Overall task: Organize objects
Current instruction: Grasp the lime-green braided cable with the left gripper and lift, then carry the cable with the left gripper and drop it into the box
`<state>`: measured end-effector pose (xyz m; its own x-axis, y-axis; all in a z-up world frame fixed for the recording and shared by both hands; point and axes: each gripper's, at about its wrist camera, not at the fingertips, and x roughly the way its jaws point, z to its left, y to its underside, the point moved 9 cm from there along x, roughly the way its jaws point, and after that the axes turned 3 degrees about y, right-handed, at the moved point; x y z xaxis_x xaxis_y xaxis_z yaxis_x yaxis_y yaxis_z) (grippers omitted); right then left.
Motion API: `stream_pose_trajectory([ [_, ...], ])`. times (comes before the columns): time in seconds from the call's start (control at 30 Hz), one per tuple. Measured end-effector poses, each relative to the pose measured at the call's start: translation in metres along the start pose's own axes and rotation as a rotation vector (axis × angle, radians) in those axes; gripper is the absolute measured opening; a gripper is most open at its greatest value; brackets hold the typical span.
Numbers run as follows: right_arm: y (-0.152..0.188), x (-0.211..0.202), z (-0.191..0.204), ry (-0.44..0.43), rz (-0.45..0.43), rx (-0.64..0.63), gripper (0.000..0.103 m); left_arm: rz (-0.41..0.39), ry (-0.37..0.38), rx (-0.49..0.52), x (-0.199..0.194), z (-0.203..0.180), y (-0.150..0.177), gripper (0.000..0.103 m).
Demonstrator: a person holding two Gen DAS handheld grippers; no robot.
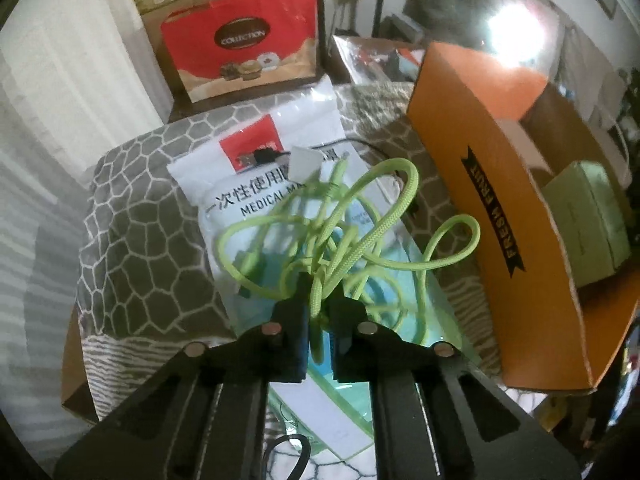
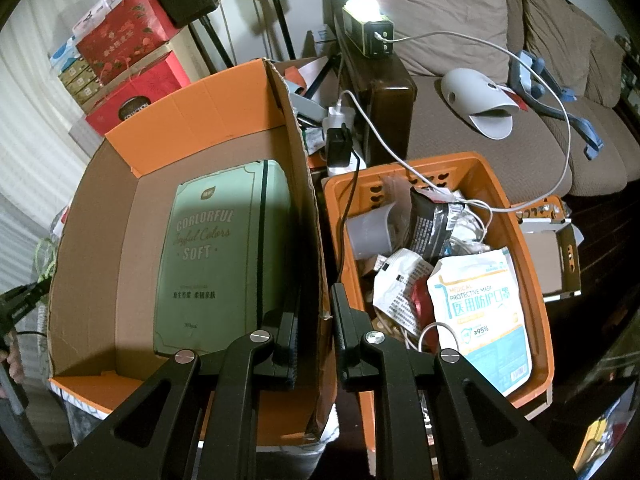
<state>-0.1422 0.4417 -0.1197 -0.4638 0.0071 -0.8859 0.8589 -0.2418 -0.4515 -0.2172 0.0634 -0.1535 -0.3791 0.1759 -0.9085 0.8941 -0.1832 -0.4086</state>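
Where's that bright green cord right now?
In the left wrist view, the green cord lies tangled on a white mask packet, left of the orange box, with the left gripper shut on it.

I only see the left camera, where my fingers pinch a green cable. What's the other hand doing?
Observer: The right fingers are shut on the side wall of the cardboard box.
Child: What's inside that box?
Observer: Only a green pack, lying flat, with SOFT printed on it.
Child: What's on the box's far side?
Observer: An orange basket stands right beside it, full of mask packs and wires.
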Motion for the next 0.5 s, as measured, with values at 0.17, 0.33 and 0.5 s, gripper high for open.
stream_pose_trajectory([
  [0.17,0.000,0.000,0.000,-0.001,-0.001,0.002,0.015,-0.041,0.064,-0.057,-0.021,0.004,-0.008,0.006],
  [0.33,0.000,0.000,0.000,-0.004,-0.002,0.007,0.015,-0.101,0.153,-0.117,-0.051,0.003,-0.021,0.006],
  [0.5,0.000,0.000,0.000,-0.004,-0.002,0.007,0.015,-0.155,0.245,-0.156,-0.083,-0.001,-0.036,0.006],
])
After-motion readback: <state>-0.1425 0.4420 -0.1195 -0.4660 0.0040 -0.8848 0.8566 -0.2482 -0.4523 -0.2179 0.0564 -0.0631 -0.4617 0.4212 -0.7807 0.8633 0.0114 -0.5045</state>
